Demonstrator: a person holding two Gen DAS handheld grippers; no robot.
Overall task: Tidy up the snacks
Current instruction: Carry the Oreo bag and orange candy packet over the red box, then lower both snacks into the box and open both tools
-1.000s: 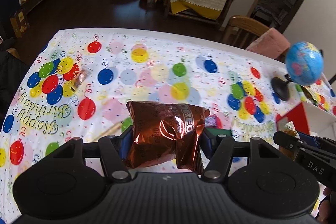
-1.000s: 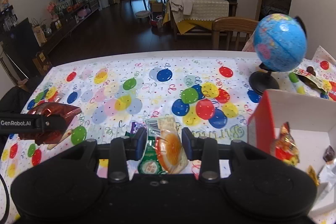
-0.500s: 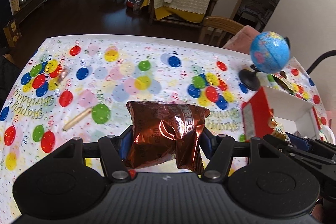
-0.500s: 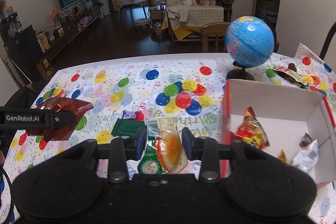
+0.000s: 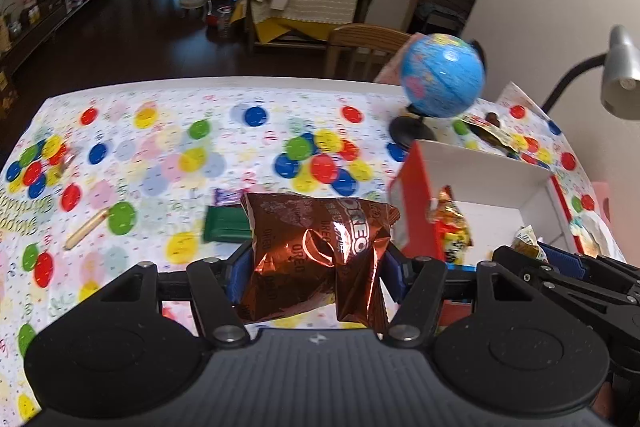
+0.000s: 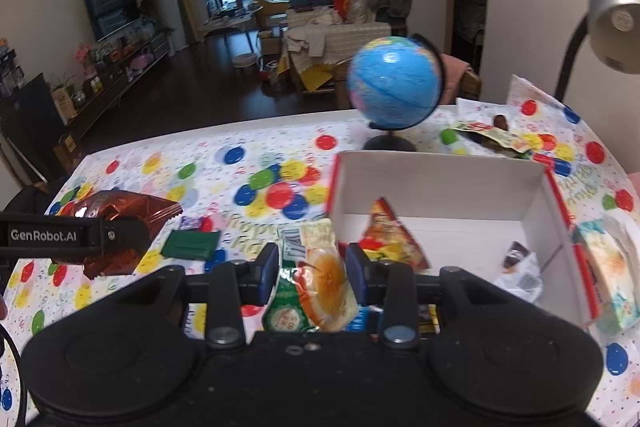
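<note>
My left gripper [image 5: 314, 261] is shut on a copper-brown Oreo bag [image 5: 316, 251] and holds it above the table, left of the red and white box [image 5: 416, 187]. The bag also shows in the right wrist view [image 6: 120, 219]. My right gripper [image 6: 312, 265] is shut on a green and orange snack packet [image 6: 312, 283], just left of the box's near left corner [image 6: 340, 187]. The box holds a red and yellow snack bag [image 6: 384, 231] and small wrapped snacks [image 6: 520, 263]. A dark green packet [image 5: 226, 225], a purple candy [image 5: 228, 195] and a tan stick snack [image 5: 86, 229] lie on the balloon tablecloth.
A blue globe [image 5: 442, 81] on a black stand sits behind the box. A grey desk lamp [image 6: 612, 19] leans over the right side. A light snack pack [image 6: 608, 275] lies right of the box. Wrappers [image 6: 492, 135] lie at the far right. A wooden chair [image 5: 368, 47] stands beyond the table.
Both grippers have moved to the right toward the box, each still holding its snack. The box is now much closer in both views.
</note>
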